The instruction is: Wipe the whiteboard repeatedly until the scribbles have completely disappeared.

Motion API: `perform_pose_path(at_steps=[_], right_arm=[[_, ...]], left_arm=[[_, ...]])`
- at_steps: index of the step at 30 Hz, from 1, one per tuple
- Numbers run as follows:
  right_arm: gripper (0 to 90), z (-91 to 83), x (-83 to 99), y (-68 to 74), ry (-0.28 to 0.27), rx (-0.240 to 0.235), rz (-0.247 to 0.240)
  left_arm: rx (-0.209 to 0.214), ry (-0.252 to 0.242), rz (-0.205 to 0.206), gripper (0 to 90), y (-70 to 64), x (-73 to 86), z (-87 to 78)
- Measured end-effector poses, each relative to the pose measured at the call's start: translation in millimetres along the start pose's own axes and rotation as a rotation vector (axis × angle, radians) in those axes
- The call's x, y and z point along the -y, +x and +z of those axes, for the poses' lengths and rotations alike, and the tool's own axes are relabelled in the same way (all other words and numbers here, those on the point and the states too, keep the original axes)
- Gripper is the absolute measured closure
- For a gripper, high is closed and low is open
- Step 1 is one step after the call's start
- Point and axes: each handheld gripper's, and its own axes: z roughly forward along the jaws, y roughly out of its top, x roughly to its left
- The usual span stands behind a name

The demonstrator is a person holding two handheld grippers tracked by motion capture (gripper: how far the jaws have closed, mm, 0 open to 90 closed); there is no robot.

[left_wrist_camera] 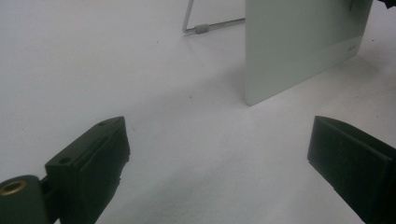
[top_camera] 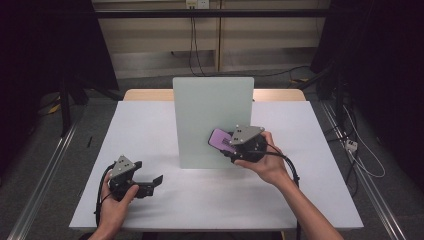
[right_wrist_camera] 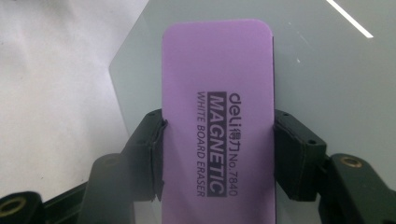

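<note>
Right gripper [top_camera: 226, 145]: clamping the purple eraser across its width, jaws pressing both long edges; being held up against the lower right part of the whiteboard's face, grey three-cornered plate on top.

Purple eraser [right_wrist_camera: 217, 116]: sitting between the right gripper's jaws, flat side facing the camera in the right gripper view, reading "deli No. 7840 MAGNETIC WHITE BOARD ERASER"; lying close against the board's surface, though actual contact being too fine to tell; peeking out to the left of the gripper in the high view [top_camera: 220, 139].

Whiteboard [top_camera: 200, 115]: standing upright near the middle of the table, pale green-grey face turned toward the person; showing a bright streak of reflected light in the right gripper view [right_wrist_camera: 327, 70]; appearing from the side in the left gripper view [left_wrist_camera: 299, 42], with a thin wire stand [left_wrist_camera: 205, 27] reaching out behind it onto the table.

Left gripper [top_camera: 154, 181]: resting low at the near left of the table, released, jaws standing wide apart and gripping nothing; pointing toward the board's lower corner, well apart from it; white tabletop lying between the jaws in its own view [left_wrist_camera: 219, 158].

Hands: left hand [top_camera: 116, 200] wrapping the left gripper's body; right hand [top_camera: 267, 162] holding the right gripper from below and behind.

Table [top_camera: 150, 125]: white top, carrying the board and the left gripper.
</note>
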Motion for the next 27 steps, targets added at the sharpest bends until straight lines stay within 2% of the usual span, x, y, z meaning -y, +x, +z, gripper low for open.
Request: perform_pose_path(at_steps=[5, 13, 19, 27], right_arm=[[41.8, 3.8, 6.9, 6.1, 0.022, -0.014, -0.004], [41.7, 1.2, 4.3, 3.8, 0.018, -0.004, -0.004], [41.7, -10.3, -2.5, -7.2, -0.013, 0.041, 0.011], [41.7, -34.0, -15.0, -32.0, -0.07, 0.123, 0.041]], left_arm=[[-0.001, 0.0, 0.001, 5.4, 0.0, 0.0, 0.2], [-0.002, 0.001, -0.003, 5.4, 0.5, 0.1, -0.1], [0.0, -0.001, 0.003, 5.4, 0.4, -0.1, -0.5], [0.0, -0.001, 0.001, 5.4, 0.4, -0.2, -0.3]])
